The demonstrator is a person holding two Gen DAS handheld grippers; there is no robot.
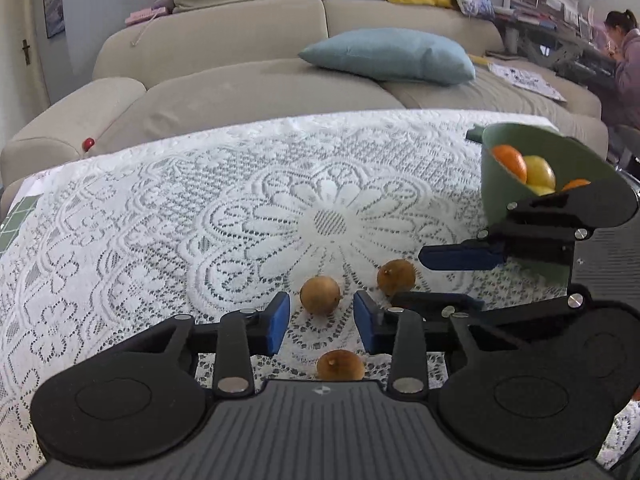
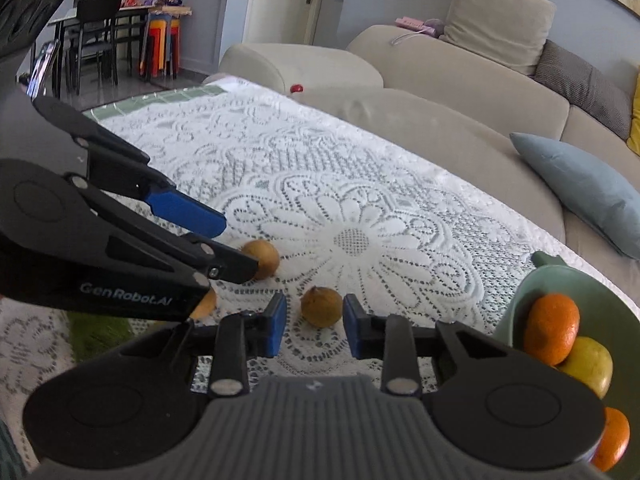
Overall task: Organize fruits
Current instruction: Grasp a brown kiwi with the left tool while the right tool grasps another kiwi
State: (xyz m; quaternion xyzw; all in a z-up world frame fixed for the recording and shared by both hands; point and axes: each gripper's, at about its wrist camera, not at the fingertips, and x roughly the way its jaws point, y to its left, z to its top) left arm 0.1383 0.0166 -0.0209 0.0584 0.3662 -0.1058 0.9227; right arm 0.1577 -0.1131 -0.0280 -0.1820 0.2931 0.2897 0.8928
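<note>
Three small brown fruits lie on the lace tablecloth. In the left wrist view one brown fruit (image 1: 320, 294) sits just ahead of my open left gripper (image 1: 321, 322), a second (image 1: 396, 277) lies to its right, and a third (image 1: 340, 365) lies under the jaws. In the right wrist view my open right gripper (image 2: 314, 329) straddles a brown fruit (image 2: 321, 306) without gripping it; another brown fruit (image 2: 262, 258) lies behind the left gripper (image 2: 230, 248). A green bowl (image 1: 496, 192) holds oranges (image 1: 510, 161) and yellow fruit; it also shows in the right wrist view (image 2: 524, 292).
The table (image 1: 160, 208) carries a white lace cloth. A beige sofa (image 1: 224, 92) with a blue cushion (image 1: 388, 54) runs along the far edge. A small red ball (image 1: 88, 143) sits on the sofa arm. A person (image 1: 624, 60) sits at a desk far right.
</note>
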